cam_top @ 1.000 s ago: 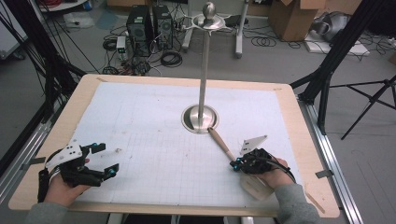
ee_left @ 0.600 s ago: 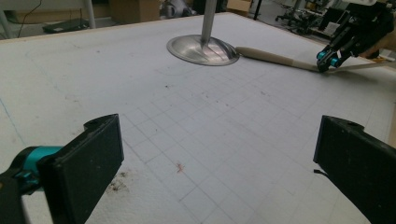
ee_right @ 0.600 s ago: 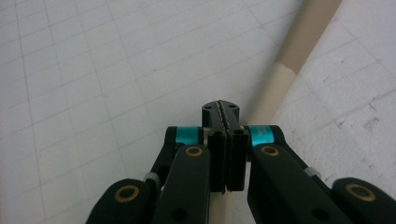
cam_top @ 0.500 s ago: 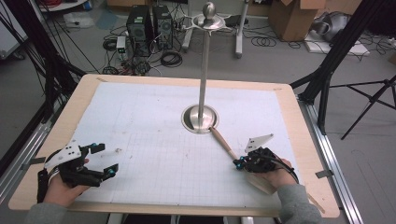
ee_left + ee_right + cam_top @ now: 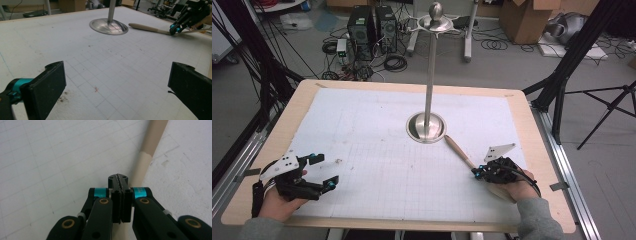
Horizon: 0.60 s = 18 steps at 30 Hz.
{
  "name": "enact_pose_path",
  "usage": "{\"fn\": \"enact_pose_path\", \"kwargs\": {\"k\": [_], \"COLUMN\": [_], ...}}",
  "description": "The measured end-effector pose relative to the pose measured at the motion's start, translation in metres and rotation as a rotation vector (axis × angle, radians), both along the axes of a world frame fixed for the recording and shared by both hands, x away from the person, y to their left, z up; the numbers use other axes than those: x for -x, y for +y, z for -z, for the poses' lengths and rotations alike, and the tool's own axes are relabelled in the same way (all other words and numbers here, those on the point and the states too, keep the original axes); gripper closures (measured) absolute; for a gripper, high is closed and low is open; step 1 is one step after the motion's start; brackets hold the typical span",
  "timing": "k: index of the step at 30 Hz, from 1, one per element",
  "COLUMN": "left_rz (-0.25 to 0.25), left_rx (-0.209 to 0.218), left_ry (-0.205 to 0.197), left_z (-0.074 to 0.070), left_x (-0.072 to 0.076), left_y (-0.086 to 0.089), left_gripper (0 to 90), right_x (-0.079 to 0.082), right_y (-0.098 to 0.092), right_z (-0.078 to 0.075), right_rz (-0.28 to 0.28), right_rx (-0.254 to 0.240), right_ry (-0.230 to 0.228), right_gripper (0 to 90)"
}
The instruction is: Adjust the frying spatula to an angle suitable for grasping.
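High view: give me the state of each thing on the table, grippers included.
Left gripper: fingers wide open, nothing between them.
Right gripper: fingers pressed together, tips at the wooden stick; whether they pinch it I cannot tell.
Wooden stick: lying flat, far end beside the stand's base.
Metal stand: upright on its round base, nothing hanging on it.

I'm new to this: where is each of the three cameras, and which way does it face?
High view: above the person's side, looking forward and down on the table; both hands show.
Left gripper view: rides the left gripper, facing the metal stand; open fingers show.
Right gripper view: looks past shut fingers down at the wooden stick.
All share the stick.
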<state>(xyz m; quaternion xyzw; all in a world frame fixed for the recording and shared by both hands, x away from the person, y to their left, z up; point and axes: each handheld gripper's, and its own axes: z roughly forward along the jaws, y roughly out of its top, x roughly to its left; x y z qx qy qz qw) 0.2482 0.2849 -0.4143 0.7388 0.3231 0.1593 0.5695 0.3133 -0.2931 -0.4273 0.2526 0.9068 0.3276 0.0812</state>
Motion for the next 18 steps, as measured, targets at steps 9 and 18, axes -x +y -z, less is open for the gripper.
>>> {"fn": "enact_pose_path", "kwargs": {"k": [9,18], "left_rz": [-0.001,-0.022], "left_rx": [-0.014,-0.016], "left_ry": [0.007,0.011], "left_z": [0.002,0.004], "left_x": [0.001,0.007], "left_y": [-0.001,0.006], "left_gripper": [2.0,2.0], "right_x": [-0.015,-0.038], "right_y": [0.001,0.016], "right_z": [-0.01,0.002], "right_rz": [0.139,0.192], "right_rx": [-0.073,-0.001], "right_ry": [-0.057,-0.015], "right_gripper": [89.7,89.5]}}
